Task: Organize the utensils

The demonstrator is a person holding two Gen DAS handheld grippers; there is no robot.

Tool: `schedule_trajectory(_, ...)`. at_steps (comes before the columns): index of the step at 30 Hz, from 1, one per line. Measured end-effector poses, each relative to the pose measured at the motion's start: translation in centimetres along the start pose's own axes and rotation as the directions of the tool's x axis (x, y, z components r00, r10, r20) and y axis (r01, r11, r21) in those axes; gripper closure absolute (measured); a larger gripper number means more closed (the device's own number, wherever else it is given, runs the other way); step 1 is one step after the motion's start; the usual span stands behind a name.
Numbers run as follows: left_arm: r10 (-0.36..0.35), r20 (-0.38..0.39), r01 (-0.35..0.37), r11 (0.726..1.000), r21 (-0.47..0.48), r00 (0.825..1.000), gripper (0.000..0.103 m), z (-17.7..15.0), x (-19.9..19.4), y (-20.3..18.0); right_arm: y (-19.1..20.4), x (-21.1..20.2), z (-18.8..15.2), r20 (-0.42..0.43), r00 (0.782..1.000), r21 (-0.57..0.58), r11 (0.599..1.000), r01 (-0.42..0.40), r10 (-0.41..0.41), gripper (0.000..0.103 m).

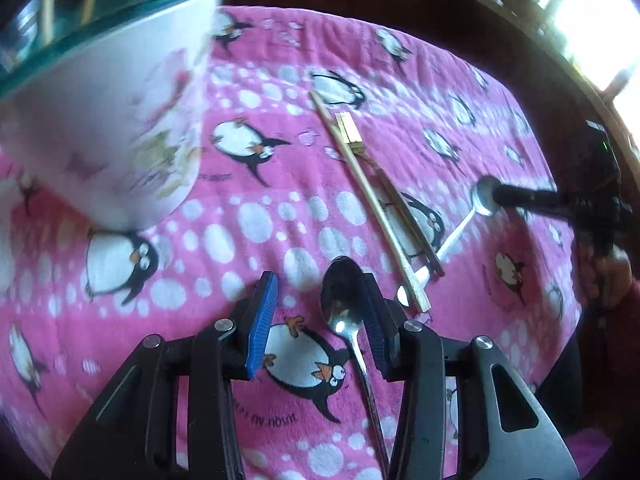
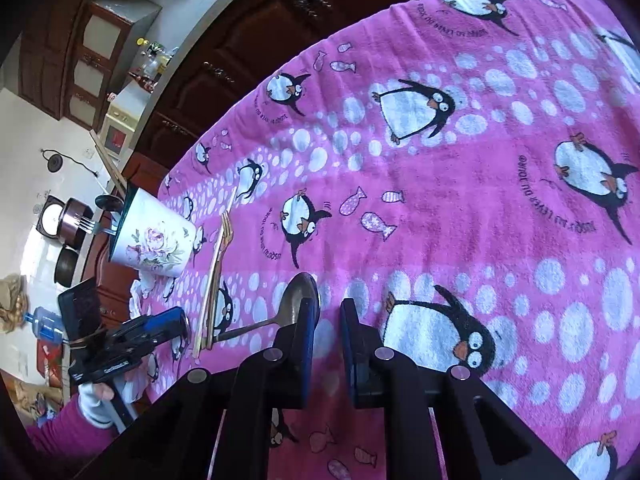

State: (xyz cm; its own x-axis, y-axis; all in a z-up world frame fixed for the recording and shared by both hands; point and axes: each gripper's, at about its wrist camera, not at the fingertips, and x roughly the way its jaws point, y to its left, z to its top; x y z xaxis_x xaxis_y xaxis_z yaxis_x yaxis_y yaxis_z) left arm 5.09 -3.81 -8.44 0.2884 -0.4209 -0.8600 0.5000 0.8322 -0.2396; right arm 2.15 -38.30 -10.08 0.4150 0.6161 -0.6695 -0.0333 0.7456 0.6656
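Note:
My left gripper [image 1: 320, 284] is open, its blue pads well apart. A steel spoon [image 1: 342, 300] lies on the pink penguin cloth [image 1: 280, 184] between them, close against the right pad. A pair of chopsticks [image 1: 376, 204] lies across a gold fork [image 1: 352, 132] and the handle of a second spoon [image 1: 482, 200]. My right gripper [image 2: 326, 308] stands narrowly open with only cloth in the gap. The second spoon's bowl [image 2: 300, 292] rests just past its left finger. The floral cup [image 2: 152, 240] holds a fork and a spoon.
The cup [image 1: 112, 120] looms blurred at the left wrist view's upper left. A hand [image 1: 612, 276] holds the right gripper [image 1: 498, 196] at the cloth's right edge. Dark wooden cabinets [image 2: 224, 52] and a counter lie beyond the table's far edge.

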Motion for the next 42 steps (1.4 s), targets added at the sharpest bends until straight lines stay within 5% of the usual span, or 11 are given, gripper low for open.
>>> schedule_trajectory(5, -0.005, -0.031, 0.007, 0.997, 0.072, 0.999, 0.090, 0.2, 0.8, -1.1, 0.1, 0.9, 0.3, -0.004, 1.000, -0.001, 1.000, -0.026, 0.026, 0.091)
schedule_trajectory(11, 0.023, -0.004, -0.023, 0.996, 0.091, 1.000, 0.102, 0.0, 0.0, -2.0, 2.2, 1.0, 0.2, 0.044, 0.999, -0.069, 0.997, 0.036, -0.033, 0.097)
schedule_trajectory(20, 0.020, 0.134, -0.015, 0.999, -0.037, 0.991, 0.103, -0.3, -5.9, -0.2, 6.0, -3.9, 0.8, 0.201, 0.974, -0.148, 0.980, 0.132, -0.101, 0.101)
schedule_trajectory(25, 0.048, 0.073, -0.046, 0.998, -0.035, 0.996, 0.099, -0.8, -4.6, -0.2, 7.0, -5.7, 1.1, 0.234, 0.968, -0.147, 0.981, 0.128, -0.091, 0.101)
schedule_trajectory(29, 0.036, 0.049, -0.036, 0.999, -0.020, 0.998, 0.074, -0.9, -2.8, 0.0, 7.0, -7.3, 0.5, 0.256, 0.962, -0.137, 0.982, 0.131, -0.093, 0.101)
schedule_trajectory(34, 0.030, -0.010, -0.030, 1.000, 0.009, 0.999, 0.074, -0.3, 0.0, -0.2, 5.5, -7.0, -0.5, 0.196, 0.974, -0.105, 0.986, 0.132, -0.110, 0.101)
schedule_trajectory(36, 0.034, -0.009, -0.034, 0.999, 0.038, 0.999, 0.074, -0.1, 0.5, -0.7, 4.3, -6.2, -0.8, 0.170, 0.977, -0.061, 0.988, 0.139, -0.127, 0.093)
schedule_trajectory(38, 0.026, -0.019, -0.025, 0.998, 0.065, 0.999, 0.080, 0.2, 0.6, -1.1, 2.5, -4.7, -1.0, 0.144, 0.978, -0.007, 0.988, 0.154, -0.151, 0.070)
schedule_trajectory(42, 0.044, -0.022, -0.040, 0.989, 0.140, 0.999, 0.094, 0.1, 0.8, -2.4, 0.5, -2.1, -1.0, 0.100, 0.983, 0.031, 0.988, 0.151, -0.154, 0.070)
